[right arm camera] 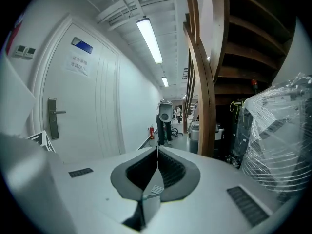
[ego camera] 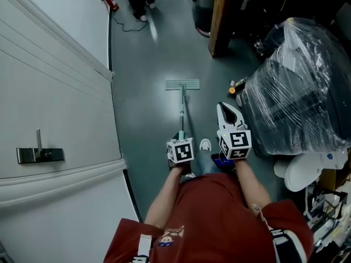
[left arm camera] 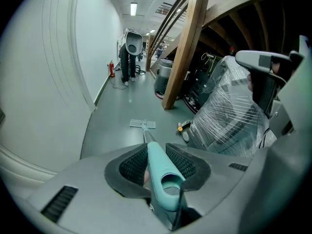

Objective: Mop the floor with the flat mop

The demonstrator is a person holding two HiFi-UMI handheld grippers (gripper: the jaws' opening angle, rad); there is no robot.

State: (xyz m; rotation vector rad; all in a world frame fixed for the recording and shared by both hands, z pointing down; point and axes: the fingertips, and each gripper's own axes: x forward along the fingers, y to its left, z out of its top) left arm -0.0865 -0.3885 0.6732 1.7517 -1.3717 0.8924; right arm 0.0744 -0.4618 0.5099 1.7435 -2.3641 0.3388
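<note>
On a grey-green corridor floor (ego camera: 142, 59) between a white panelled wall (ego camera: 55, 64) and a plastic-wrapped bulk (ego camera: 299, 92) (a timber post (ego camera: 219, 21) beyond), the flat mop (ego camera: 182, 106) points straight ahead, pad (ego camera: 182, 84) on the floor at the far end, teal handle (left arm camera: 160, 167) clamped in the left gripper (left arm camera: 157, 162); the right gripper (right arm camera: 157, 167), closed on nothing, is just beside.

One flat mop (ego camera: 182, 92), two hand-held grippers (ego camera: 181, 136) (ego camera: 226, 109), one plastic-wrapped bundle (ego camera: 299, 86), one fire extinguisher (ego camera: 111, 0), one door handle (ego camera: 39, 153)
</note>
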